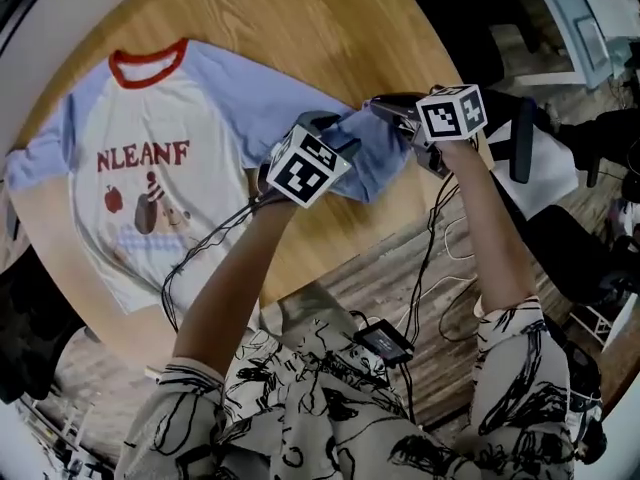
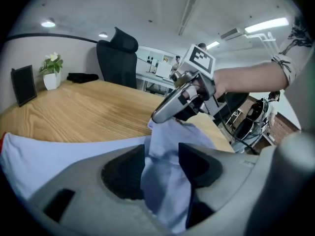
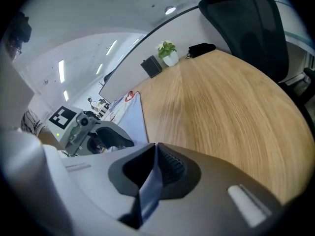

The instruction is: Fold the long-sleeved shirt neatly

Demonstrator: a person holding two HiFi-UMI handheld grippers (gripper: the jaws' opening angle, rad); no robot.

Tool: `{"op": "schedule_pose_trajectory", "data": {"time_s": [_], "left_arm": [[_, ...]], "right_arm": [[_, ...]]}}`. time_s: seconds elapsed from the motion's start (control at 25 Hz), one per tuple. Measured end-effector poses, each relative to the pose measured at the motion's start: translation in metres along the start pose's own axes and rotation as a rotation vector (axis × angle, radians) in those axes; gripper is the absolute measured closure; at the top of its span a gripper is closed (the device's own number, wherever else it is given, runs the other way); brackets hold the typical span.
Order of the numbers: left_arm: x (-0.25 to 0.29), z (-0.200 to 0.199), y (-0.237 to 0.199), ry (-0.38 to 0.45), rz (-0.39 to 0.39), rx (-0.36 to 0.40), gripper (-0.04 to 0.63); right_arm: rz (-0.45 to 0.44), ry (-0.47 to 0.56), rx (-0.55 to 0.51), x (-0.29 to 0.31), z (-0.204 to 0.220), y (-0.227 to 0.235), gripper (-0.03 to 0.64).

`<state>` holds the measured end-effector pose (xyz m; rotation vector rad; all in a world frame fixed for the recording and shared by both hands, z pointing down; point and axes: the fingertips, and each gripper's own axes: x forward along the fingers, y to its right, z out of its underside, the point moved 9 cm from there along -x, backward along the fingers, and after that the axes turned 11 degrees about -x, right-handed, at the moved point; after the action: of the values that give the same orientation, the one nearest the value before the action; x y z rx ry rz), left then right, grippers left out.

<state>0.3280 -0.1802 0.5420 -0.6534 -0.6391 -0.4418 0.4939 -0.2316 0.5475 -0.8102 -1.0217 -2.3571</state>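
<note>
The long-sleeved shirt [image 1: 150,188], white body with light blue sleeves and a red collar, is lying spread out print-up on the round wooden table [image 1: 300,18], with one sleeve [image 1: 378,168] bunched up between the two grippers. The left gripper [image 2: 162,157] is clamped on a scrunched chunk of that blue sleeve. The right gripper [image 3: 153,154] has its jaws squeezed nearly together on a thin fold farther out along it, by the table's edge.
</note>
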Motion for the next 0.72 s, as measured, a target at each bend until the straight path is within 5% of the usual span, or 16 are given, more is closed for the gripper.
{"op": "schedule_pose_trajectory", "data": {"time_s": [0.24, 0.72], "left_arm": [[0.005, -0.01, 0.007, -0.001, -0.046, 0.035, 0.571], [-0.106, -0.031, 0.028, 0.254, -0.061, 0.037, 0.578]], "right_arm": [[-0.062, 0.071, -0.073, -0.02, -0.011, -0.019, 0.597], [-0.056, 0.162, -0.297, -0.058, -0.085, -0.11, 0.597]]}}
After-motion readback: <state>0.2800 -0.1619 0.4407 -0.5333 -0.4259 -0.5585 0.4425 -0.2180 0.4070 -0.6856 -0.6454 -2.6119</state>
